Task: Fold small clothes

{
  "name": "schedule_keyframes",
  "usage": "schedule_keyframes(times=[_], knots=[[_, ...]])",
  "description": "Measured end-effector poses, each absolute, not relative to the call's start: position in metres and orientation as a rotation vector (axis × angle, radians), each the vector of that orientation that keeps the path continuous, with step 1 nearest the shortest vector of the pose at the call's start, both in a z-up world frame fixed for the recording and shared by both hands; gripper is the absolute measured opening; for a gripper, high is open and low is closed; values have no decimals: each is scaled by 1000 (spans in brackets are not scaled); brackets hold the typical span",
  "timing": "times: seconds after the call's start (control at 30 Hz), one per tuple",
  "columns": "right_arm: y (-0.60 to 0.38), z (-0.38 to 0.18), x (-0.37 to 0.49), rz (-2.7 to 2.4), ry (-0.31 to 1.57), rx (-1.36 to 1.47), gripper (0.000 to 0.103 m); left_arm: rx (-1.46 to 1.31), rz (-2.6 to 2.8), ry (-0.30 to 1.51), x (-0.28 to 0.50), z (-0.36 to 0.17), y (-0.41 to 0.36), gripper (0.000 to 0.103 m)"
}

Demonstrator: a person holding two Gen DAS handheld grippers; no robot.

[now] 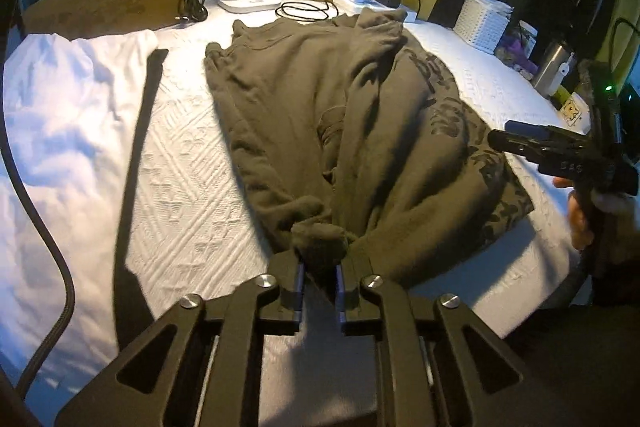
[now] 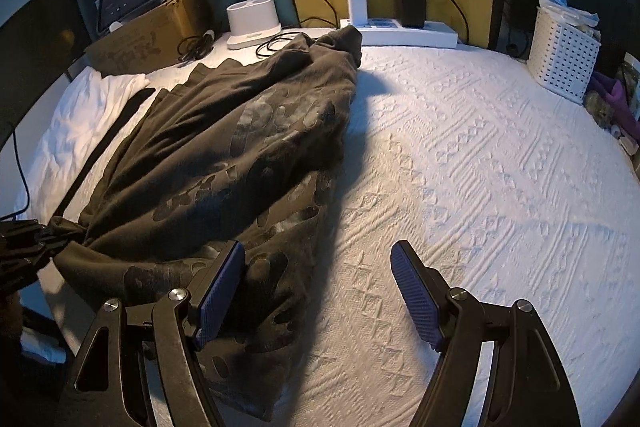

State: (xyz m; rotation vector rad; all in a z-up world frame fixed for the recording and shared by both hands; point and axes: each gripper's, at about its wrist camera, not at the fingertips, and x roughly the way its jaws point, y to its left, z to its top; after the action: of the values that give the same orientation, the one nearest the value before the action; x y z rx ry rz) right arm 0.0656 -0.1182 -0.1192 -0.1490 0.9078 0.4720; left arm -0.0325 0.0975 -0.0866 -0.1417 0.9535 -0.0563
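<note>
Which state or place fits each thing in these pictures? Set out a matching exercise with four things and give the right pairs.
Things:
1. left tongs
2. right tongs
3. dark garment
4. white basket

States or places:
A. lies crumpled on the white bedcover
B. stands at the far right edge
C. open, holding nothing
D. shut on bunched cloth

Pairs: 1-D, 2-C, 3-A, 4-B

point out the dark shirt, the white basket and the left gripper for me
dark shirt [image 2: 248, 147], right wrist view, printed middle of the fabric.
white basket [image 2: 560, 59], right wrist view, perforated side wall.
left gripper [image 1: 320, 287], left wrist view, between fingertips.
</note>
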Motion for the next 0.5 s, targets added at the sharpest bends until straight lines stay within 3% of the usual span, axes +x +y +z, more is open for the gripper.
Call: schedule_keyframes(times=[0.13,0.5], knots=[[-121,-116,66,475,890,-154,77,-97,-24,908,-35,-70,95,43],[-141,-109,86,451,858,-133,77,18,-44,855,33,-47,68,47]])
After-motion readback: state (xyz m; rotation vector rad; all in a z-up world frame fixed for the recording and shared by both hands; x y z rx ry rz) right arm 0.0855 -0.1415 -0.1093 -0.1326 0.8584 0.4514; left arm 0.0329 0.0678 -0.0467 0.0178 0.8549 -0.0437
